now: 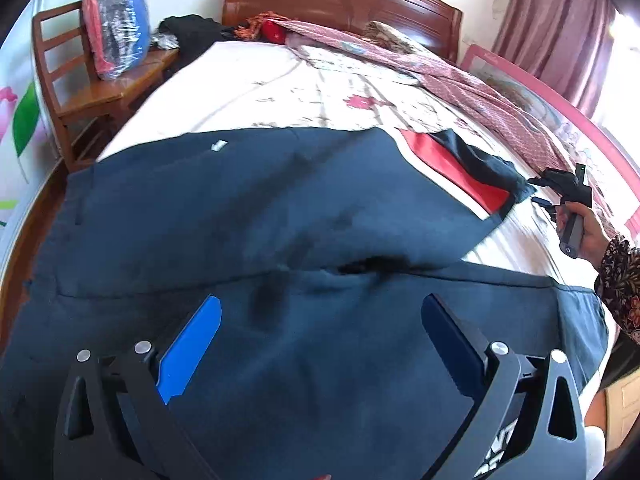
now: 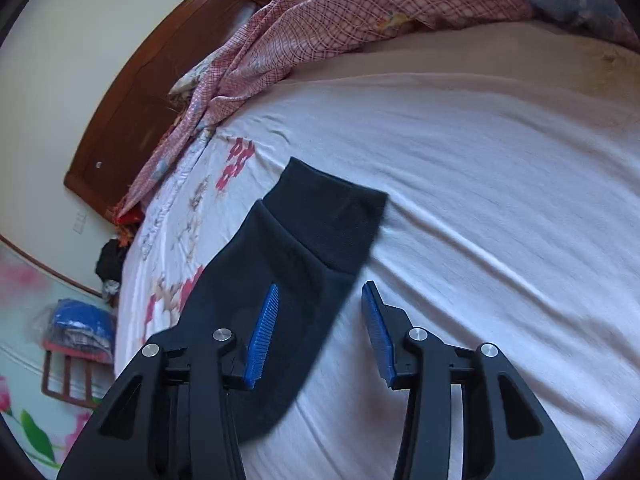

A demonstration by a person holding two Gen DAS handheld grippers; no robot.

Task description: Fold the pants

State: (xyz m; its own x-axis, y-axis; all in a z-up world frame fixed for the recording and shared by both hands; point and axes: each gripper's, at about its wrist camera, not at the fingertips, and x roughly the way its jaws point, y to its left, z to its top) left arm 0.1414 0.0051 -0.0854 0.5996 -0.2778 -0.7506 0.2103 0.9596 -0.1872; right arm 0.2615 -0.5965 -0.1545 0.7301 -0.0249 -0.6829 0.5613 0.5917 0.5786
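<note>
1. Pants (image 1: 248,208): dark navy, spread flat on the bed (image 1: 256,88). Waist end lying under and ahead of the left gripper (image 1: 320,332); legs running away to that gripper's right. One leg with a red panel (image 1: 452,168) ending near the right gripper (image 1: 540,190).
2. Left gripper: released, jaws wide apart, nothing between them. Held above the seat area, with cloth directly beneath both fingers; contact not confirmable.
3. Right gripper (image 2: 320,328): released, jaws apart, nothing grasped. Leg cuff (image 2: 332,216) lying just ahead and slightly left; the left blue pad (image 2: 262,334) over the leg fabric, the right pad over bare sheet.
4. Governing relation: long axis of the leg running from lower left to upper centre in the right wrist view, roughly along the fingers, cuff at the far end. Right gripper judged far nearer the cuff; left gripper nearer the waist.
5. Judgement: fold not yet started. Next move likely calling for a closure on the cuff edge.
6. Risk: thick ribbed cuff possibly pinched through one layer only.
7. Surroundings: pink quilt (image 2: 320,20) bunched beyond the cuff, well apart.
</note>
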